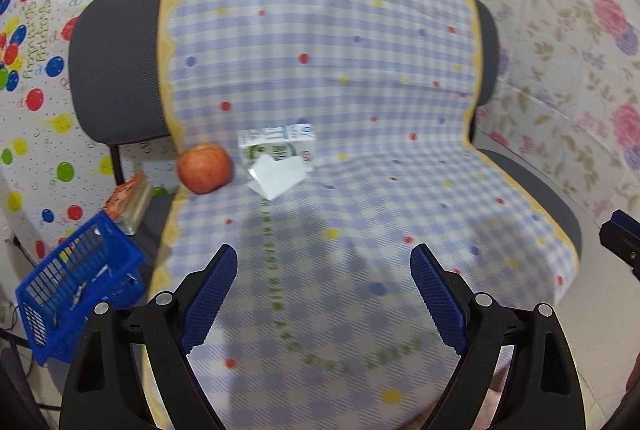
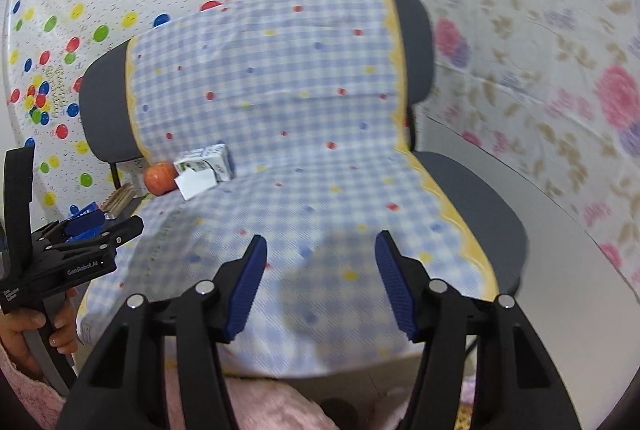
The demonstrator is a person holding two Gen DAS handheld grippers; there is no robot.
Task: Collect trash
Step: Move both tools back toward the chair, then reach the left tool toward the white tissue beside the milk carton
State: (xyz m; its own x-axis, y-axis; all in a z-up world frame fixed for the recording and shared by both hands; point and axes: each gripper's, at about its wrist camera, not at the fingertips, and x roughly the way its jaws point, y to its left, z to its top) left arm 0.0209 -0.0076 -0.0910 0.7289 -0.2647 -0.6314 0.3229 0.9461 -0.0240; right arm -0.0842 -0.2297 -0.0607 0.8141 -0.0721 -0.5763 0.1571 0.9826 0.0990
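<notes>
A white and green drink carton (image 1: 278,143) lies at the back left of the seat of a chair covered with a blue checked cloth (image 1: 360,189). A crumpled white paper (image 1: 276,175) leans against its front. A red apple (image 1: 205,168) sits just left of them. My left gripper (image 1: 324,266) hovers open over the seat's front, well short of them, with nothing between its fingers. In the right wrist view the carton (image 2: 208,163), the paper (image 2: 195,182) and the apple (image 2: 160,177) lie far left, and my right gripper (image 2: 320,252) stands open and empty above the seat.
A blue plastic basket (image 1: 76,282) stands on the floor left of the chair, with an orange packet (image 1: 128,203) behind it. The left gripper's body (image 2: 72,250), in a person's hand, shows at the left of the right wrist view. Patterned sheets (image 1: 560,69) close in the back and right.
</notes>
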